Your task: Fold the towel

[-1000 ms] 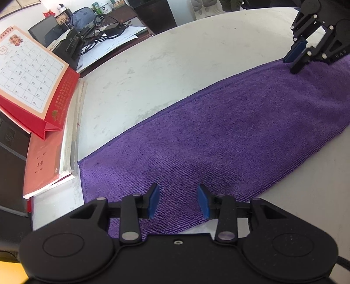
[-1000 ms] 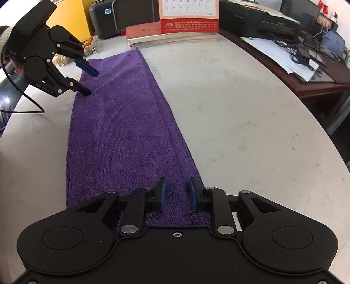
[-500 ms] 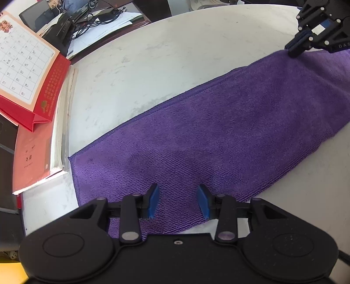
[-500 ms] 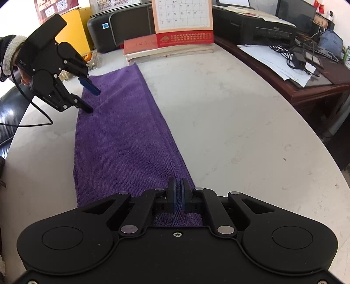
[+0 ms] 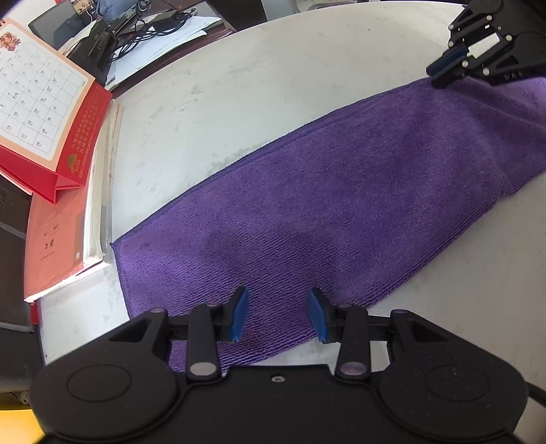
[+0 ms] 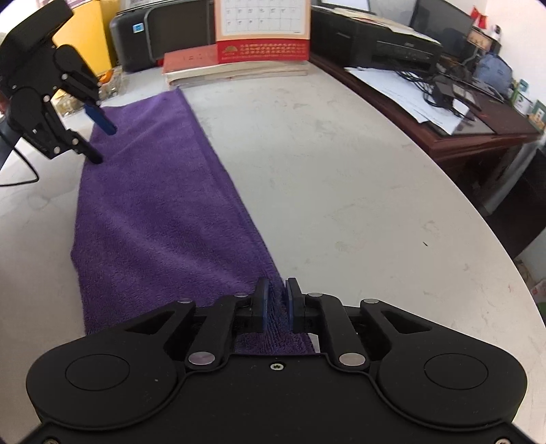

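A long purple towel (image 5: 341, 191) (image 6: 153, 211) lies flat in a strip on the white table (image 5: 273, 85). My left gripper (image 5: 278, 314) (image 6: 102, 143) hovers open just over the towel's end near the books, with nothing between its blue pads. My right gripper (image 6: 275, 302) (image 5: 438, 77) is at the opposite end, on the towel's long edge. Its jaws are opening slightly, and a bunched fold of towel still sits pinched between the pads.
A red desk calendar (image 5: 44, 102) (image 6: 262, 30) stands on a stack of books (image 5: 68, 246) just beyond the towel's left-hand end. A black printer (image 6: 163, 30) sits behind. A wooden desk with papers and cables (image 6: 426, 92) borders the table.
The right gripper's jaws went from apart to closed on the towel's edge, and now hold a thicker fold. The left gripper stayed open over its end.
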The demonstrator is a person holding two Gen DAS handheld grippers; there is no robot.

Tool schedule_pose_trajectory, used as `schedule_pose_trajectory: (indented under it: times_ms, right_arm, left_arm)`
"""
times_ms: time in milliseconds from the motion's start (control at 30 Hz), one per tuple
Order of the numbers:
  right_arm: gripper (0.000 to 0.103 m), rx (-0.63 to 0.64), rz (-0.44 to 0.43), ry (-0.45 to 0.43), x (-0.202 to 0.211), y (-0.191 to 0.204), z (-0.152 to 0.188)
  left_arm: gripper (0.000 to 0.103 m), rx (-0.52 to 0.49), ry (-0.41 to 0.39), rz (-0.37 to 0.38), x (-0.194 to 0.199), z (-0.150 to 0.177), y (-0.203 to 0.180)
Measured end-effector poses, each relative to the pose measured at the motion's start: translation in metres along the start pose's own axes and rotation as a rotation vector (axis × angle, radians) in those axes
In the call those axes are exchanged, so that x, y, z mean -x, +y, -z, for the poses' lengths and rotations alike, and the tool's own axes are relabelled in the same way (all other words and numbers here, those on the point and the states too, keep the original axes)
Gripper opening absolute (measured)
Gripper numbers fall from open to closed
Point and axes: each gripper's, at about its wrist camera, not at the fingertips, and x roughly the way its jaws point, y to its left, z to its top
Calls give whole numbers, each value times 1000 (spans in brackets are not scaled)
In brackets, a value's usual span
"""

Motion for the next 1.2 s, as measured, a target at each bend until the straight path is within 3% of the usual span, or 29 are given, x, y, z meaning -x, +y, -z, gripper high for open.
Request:
schedule_pose_trajectory:
  times_ms: [33, 233, 367, 500, 600, 833, 1100, 1200]
  right_arm:
    - [14, -23, 22, -12, 4, -2, 1]
    - [19, -257, 174, -123, 59, -26, 28]
    - [19, -326, 195, -91, 89, -16, 68]
    - [19, -297, 166, -5, 85, 7, 94]
    - [19, -311, 162, 1, 84, 7, 101]
    - [19, -273, 173, 15, 85, -16, 103]
    - [19, -159, 121, 83, 75, -27, 102]
    - [25, -143, 82, 102, 74, -34, 100]
  left_arm:
    - [36, -3, -4, -7, 2, -1, 0]
    - [36, -17, -69, -39, 9, -23, 1]
    - [36, -55, -87, -42, -6, -43, -5]
    - [36, -110, -74, -62, -22, -58, -11]
    - [36, -132, -67, -64, -24, -63, -12]
    - [36, -152, -41, -65, -25, -61, -11]
    - [36, -148, -27, -59, -26, -59, -11]
    - [36, -151, -25, -57, -26, -59, -12]
